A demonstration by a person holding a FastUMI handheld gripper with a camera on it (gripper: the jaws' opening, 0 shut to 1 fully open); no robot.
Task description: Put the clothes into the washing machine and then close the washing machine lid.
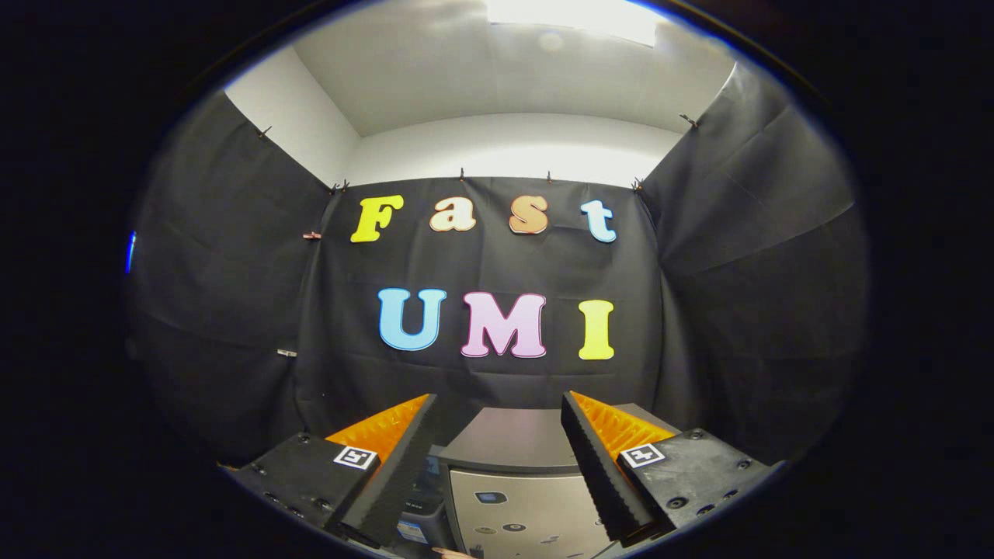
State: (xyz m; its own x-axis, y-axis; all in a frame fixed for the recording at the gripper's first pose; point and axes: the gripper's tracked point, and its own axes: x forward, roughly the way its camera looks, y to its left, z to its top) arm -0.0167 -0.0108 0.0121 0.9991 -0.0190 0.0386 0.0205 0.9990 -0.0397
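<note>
My gripper is held high and level, open, with nothing between its fingers. Below and just ahead of the fingers stands the washing machine, a grey box seen from above and in front. Its dark flat lid lies down on top, and its front panel carries a small display and round buttons. No clothes show in this view.
Black cloth walls close the booth behind and on both sides of the machine. A dark object with a label sits against the machine's left side, partly hidden by my left finger. A small pale thing, perhaps a fingertip, shows at the machine's foot.
</note>
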